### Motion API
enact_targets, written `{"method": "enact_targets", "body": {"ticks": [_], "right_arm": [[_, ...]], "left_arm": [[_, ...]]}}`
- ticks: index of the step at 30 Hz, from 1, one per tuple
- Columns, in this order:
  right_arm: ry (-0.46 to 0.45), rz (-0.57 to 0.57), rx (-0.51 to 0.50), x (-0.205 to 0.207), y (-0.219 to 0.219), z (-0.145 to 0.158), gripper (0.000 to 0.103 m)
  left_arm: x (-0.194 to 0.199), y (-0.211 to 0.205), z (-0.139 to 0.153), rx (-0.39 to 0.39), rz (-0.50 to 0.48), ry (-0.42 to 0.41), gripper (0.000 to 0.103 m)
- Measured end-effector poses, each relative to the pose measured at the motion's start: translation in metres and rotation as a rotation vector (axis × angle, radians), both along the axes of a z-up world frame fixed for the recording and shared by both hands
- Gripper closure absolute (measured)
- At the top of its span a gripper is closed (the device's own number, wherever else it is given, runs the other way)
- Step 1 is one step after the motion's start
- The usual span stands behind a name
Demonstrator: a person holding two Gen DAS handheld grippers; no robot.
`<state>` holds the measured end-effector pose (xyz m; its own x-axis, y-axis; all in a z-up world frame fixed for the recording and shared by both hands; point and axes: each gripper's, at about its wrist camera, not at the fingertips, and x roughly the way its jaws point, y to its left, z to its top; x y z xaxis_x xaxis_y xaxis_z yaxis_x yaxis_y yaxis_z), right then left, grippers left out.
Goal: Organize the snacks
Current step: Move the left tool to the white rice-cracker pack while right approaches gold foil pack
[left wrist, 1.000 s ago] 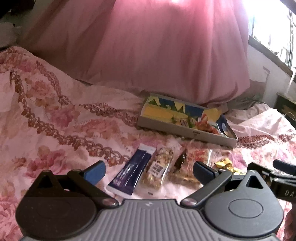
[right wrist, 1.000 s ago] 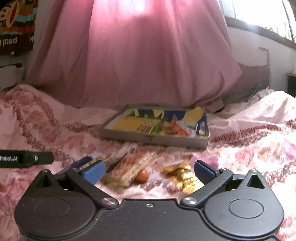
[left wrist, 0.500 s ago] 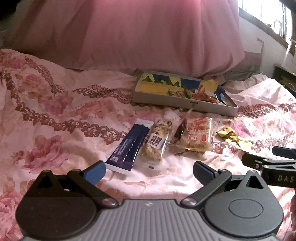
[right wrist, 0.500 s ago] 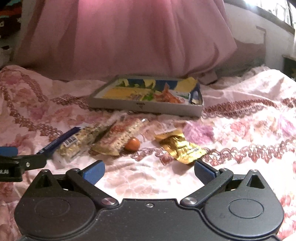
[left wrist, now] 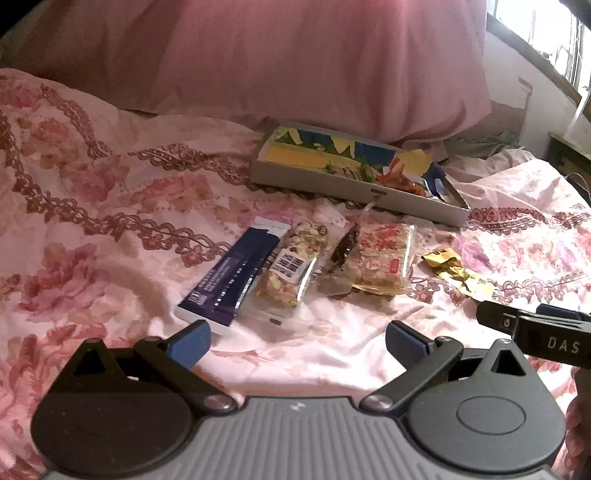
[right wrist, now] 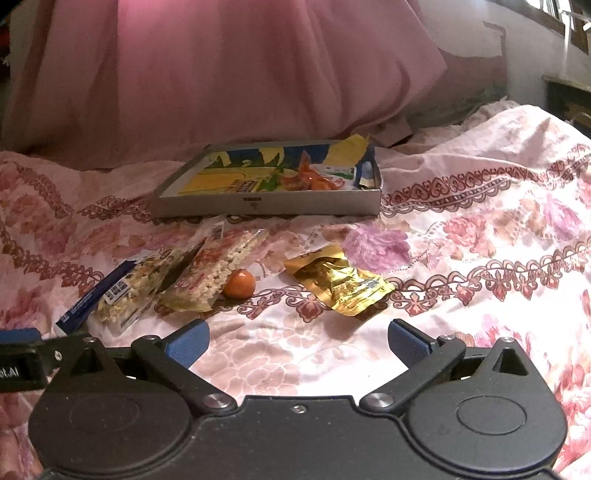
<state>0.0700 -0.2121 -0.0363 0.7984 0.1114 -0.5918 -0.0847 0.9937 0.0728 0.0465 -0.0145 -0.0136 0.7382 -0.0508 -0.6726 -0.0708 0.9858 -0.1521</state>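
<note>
Snacks lie in a row on the floral bedspread: a dark blue packet (left wrist: 232,277), a clear nut bar (left wrist: 291,267), a small dark sachet (left wrist: 341,254), a rice cracker pack (left wrist: 386,258) and a crumpled gold wrapper (left wrist: 458,271). The right wrist view shows the gold wrapper (right wrist: 341,282), a small orange ball (right wrist: 239,283) and the cracker pack (right wrist: 221,269). Behind them sits a shallow grey box (left wrist: 354,192) with a colourful lining, the grey box (right wrist: 266,203) facing front. My left gripper (left wrist: 297,341) is open, just short of the blue packet. My right gripper (right wrist: 298,341) is open, just short of the gold wrapper.
A big pink pillow (left wrist: 295,62) rises behind the box. A window (left wrist: 546,33) and wall stand at the far right. The right gripper's body (left wrist: 535,332) juts in at the right of the left view; the left gripper's body (right wrist: 22,354) shows at the left edge.
Both grippers have risen and tilted down, so the snacks sit higher in view and show more from above. Both stay open; no snack has moved.
</note>
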Motion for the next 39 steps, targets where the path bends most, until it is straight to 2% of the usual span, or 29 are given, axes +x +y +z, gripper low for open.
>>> {"method": "enact_targets", "body": {"ticks": [5, 12, 24, 31, 39], "right_arm": [[0.008, -0.018, 0.026, 0.005, -0.007, 0.001, 0.001], [0.028, -0.049, 0.045, 0.020, -0.022, 0.002, 0.001], [-0.018, -0.058, -0.042, 0.051, -0.042, 0.007, 0.001], [-0.028, -0.038, -0.103, 0.076, -0.055, 0.006, 0.001], [-0.014, 0.003, -0.128, 0.097, -0.059, -0.003, 0.001]], "left_arm": [[0.006, -0.011, 0.000, 0.005, -0.032, 0.002, 0.000], [0.025, -0.022, -0.005, -0.033, -0.049, 0.036, 0.000], [0.052, -0.043, -0.011, -0.056, -0.091, 0.054, 0.000], [0.072, -0.052, -0.014, -0.061, -0.084, 0.080, 0.000], [0.089, -0.058, -0.020, -0.059, -0.068, 0.108, 0.000]]}}
